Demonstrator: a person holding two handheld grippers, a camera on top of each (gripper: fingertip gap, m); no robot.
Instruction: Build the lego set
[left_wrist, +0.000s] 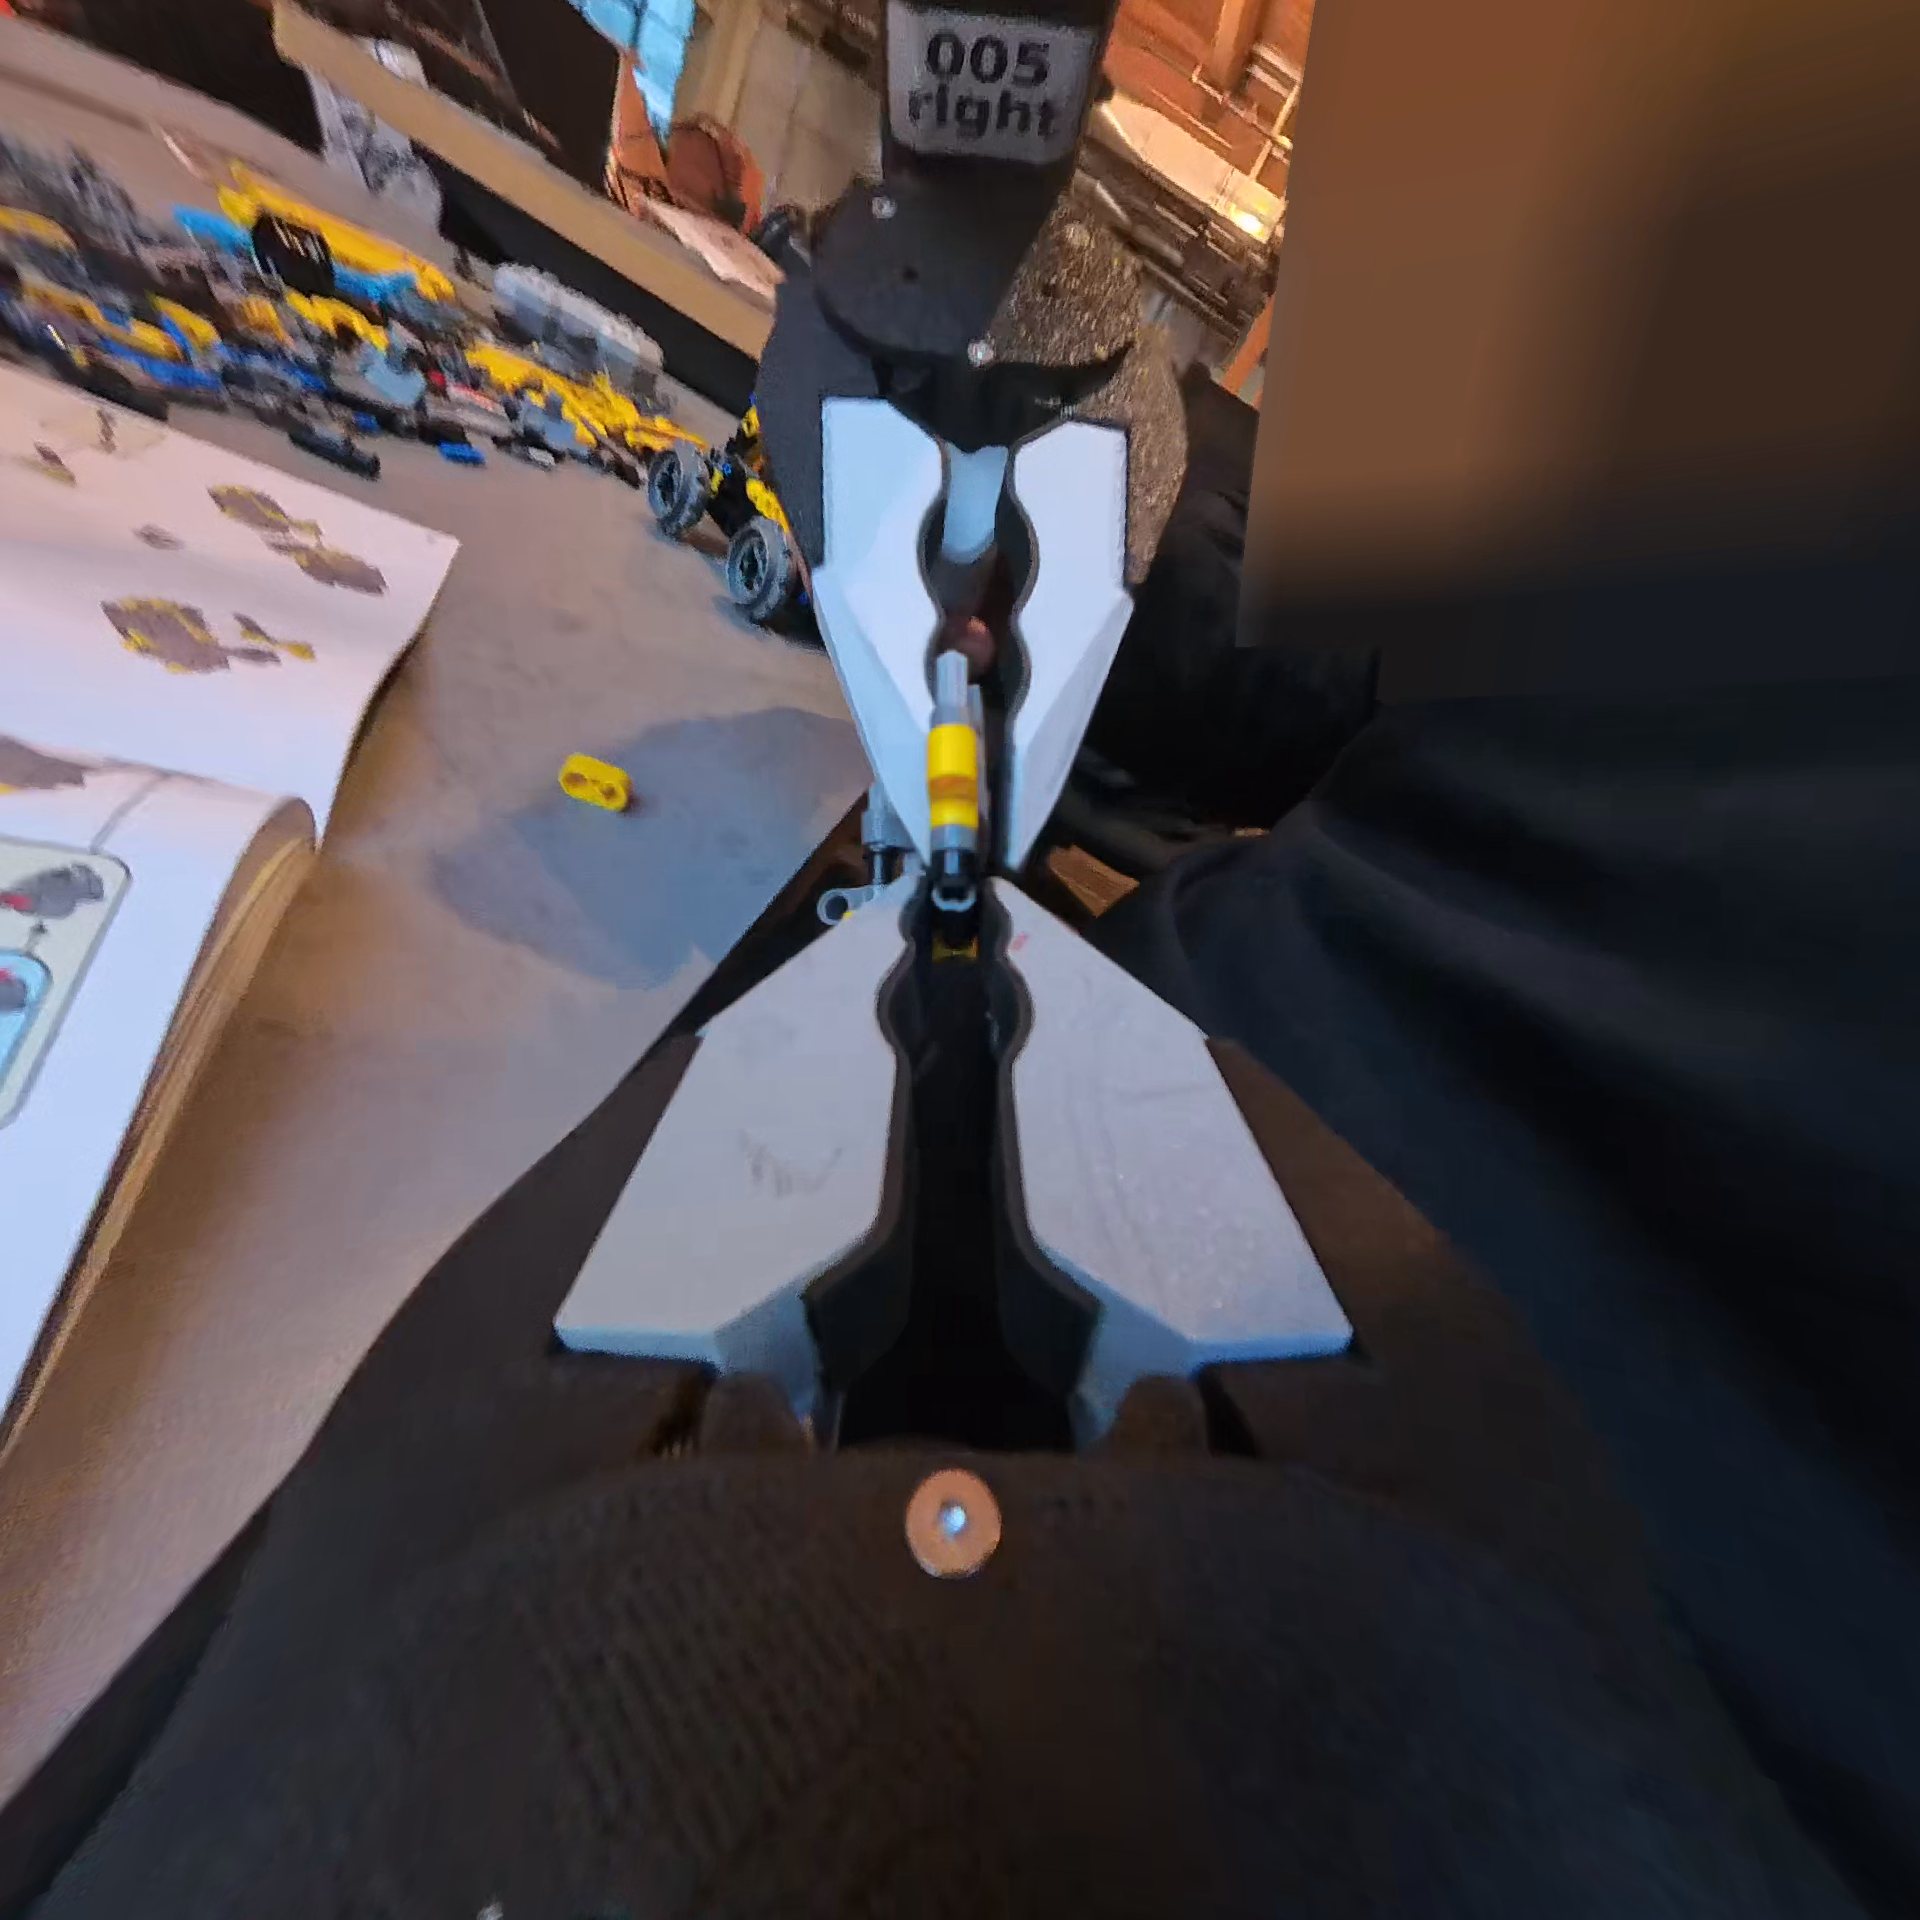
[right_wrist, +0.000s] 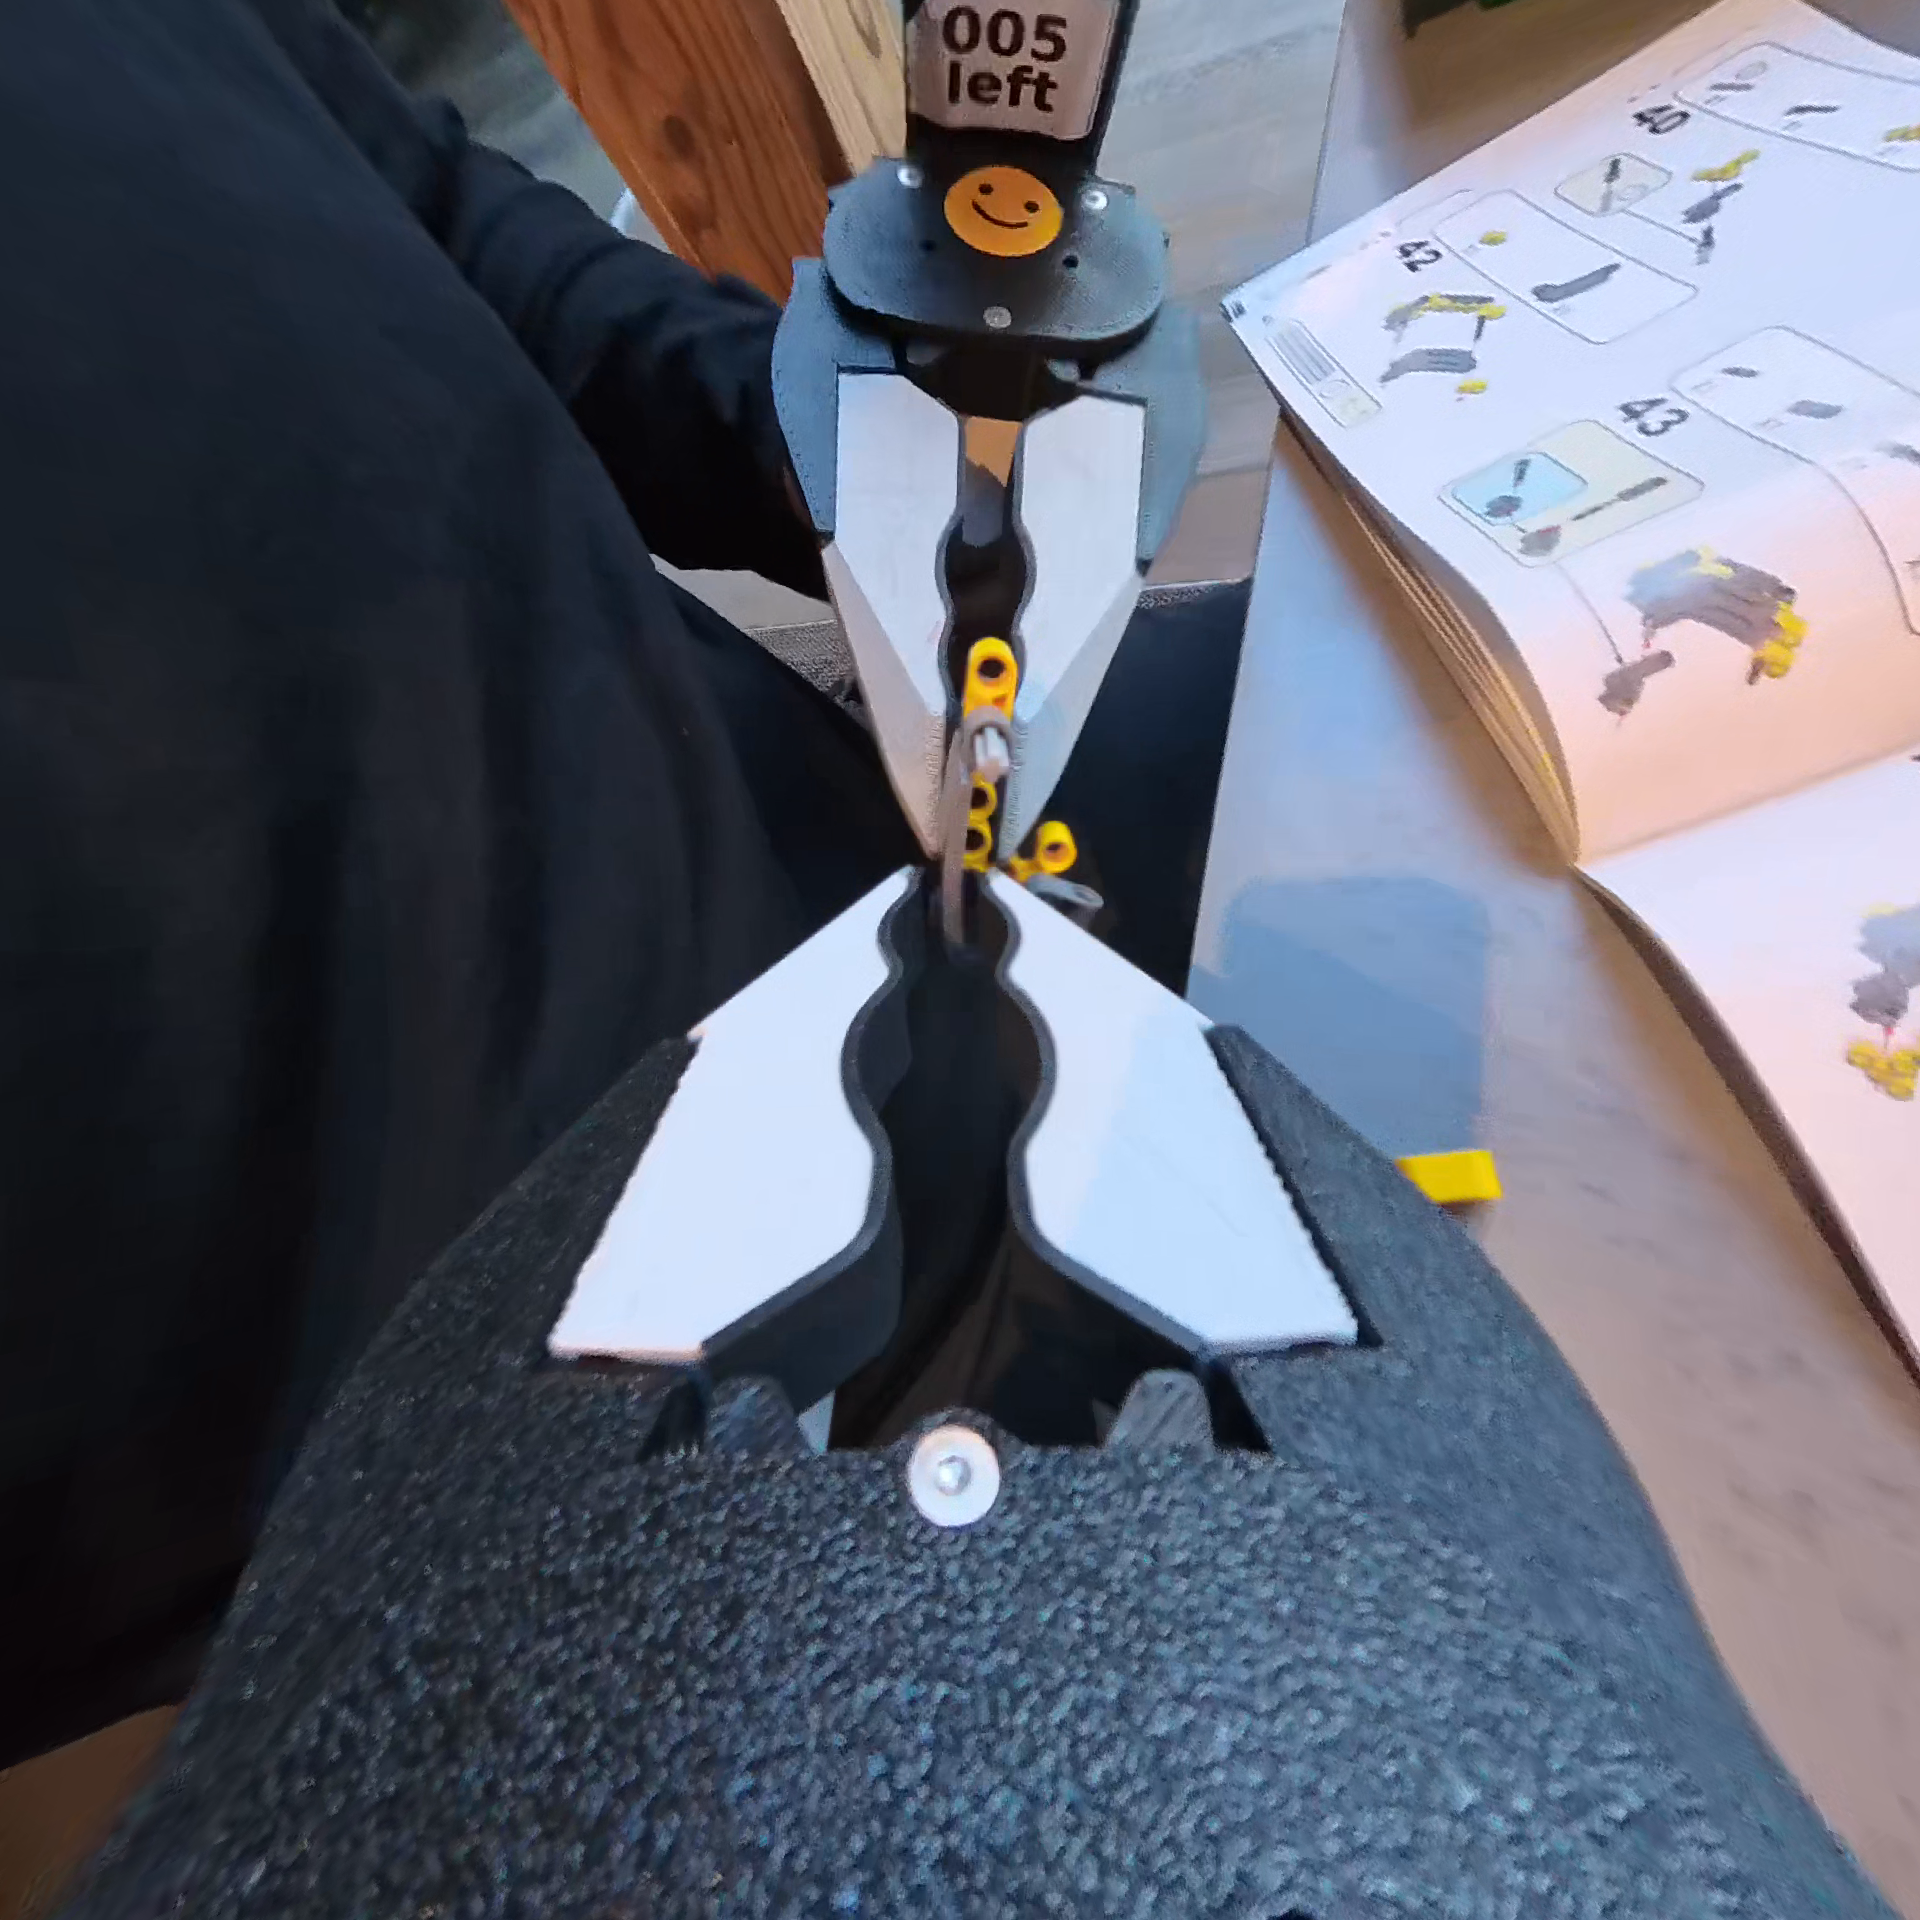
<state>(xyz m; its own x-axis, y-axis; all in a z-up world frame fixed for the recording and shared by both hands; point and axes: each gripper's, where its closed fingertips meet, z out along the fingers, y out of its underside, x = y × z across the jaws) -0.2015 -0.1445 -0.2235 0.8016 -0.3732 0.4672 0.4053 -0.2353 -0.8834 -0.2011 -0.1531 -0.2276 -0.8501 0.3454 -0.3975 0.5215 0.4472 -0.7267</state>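
My two grippers meet tip to tip over a person's lap, just off the table edge. My left gripper (left_wrist: 951, 899) is shut on a small yellow holed piece (right_wrist: 987, 675) with a black end (left_wrist: 951, 930). My right gripper (right_wrist: 951, 883) is shut on a thin grey axle (right_wrist: 954, 831) that carries yellow bushes (left_wrist: 954, 769). The axle's end touches the yellow piece between the fingertips. A small grey connector (left_wrist: 844, 904) and another yellow bit (right_wrist: 1051, 847) hang off the side of this little assembly. In each view the other gripper points back at the camera, the right one (left_wrist: 961, 857) and the left one (right_wrist: 961, 847).
An open instruction booklet (left_wrist: 156, 727) (right_wrist: 1662, 520) lies on the grey table (left_wrist: 520, 987). A loose yellow piece (left_wrist: 594, 781) (right_wrist: 1449, 1179) lies beside it. A pile of yellow, blue and grey bricks (left_wrist: 312, 343) and a wheeled model (left_wrist: 727, 520) sit farther back. Black clothing (right_wrist: 312, 727) fills one side. Left and right tips are no more than a few centimetres apart.
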